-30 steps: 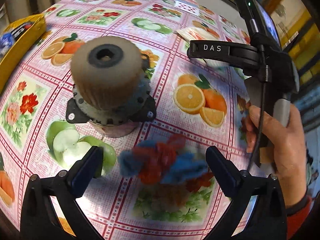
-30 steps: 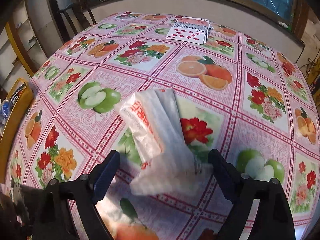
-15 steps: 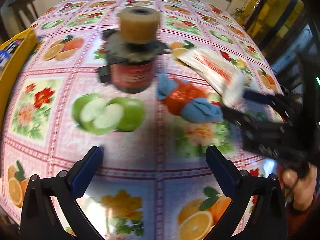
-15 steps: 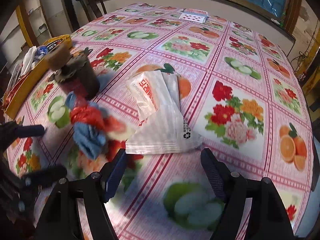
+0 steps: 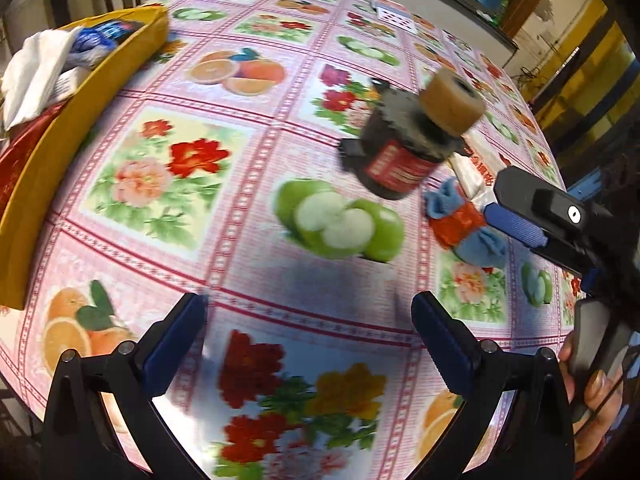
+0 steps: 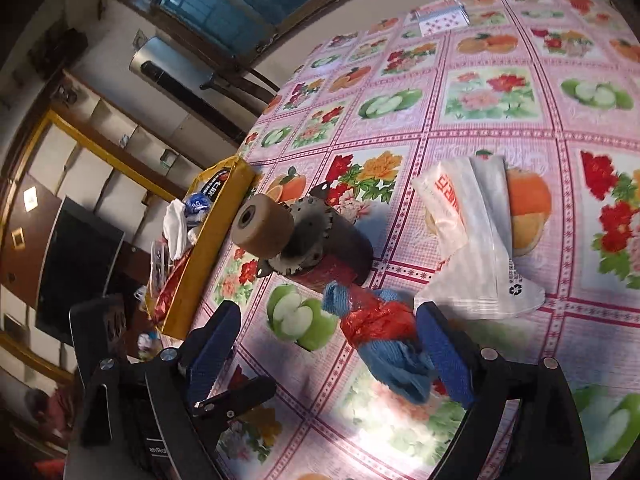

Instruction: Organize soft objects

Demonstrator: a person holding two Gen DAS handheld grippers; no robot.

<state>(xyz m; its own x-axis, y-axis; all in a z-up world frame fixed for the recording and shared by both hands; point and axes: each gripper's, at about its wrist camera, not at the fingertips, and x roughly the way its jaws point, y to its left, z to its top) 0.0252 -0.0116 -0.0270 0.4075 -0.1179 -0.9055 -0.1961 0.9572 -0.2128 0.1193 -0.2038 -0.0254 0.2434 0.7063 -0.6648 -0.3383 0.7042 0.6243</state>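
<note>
The bundle [image 6: 380, 332] is a soft roll of blue cloth wrapped at its middle in crinkled red film, with frayed blue ends showing on both sides. It lies on the worktop [image 6: 500, 120] (a pink cloth printed with fruit and flowers), just beside a dark cylinder [image 6: 320, 248] topped by a tan roller, and near a clear plastic bag [image 6: 472, 236] with red print. A yellow tray [image 5: 80, 120] of soft items sits at the worktop's edge, well apart from the bundle. The right tool [image 6: 324, 348] is tilted and low over the worktop, its jaws spread wide; the bundle sits between them, close against the right-hand pad, ungripped. A hand [image 5: 596, 392] grips this tool's handle, seen at the edge of the left view. The left tool [image 5: 308, 340] hovers over bare cloth, jaws spread and empty, the bundle [image 5: 464, 224] well ahead to its right.
</note>
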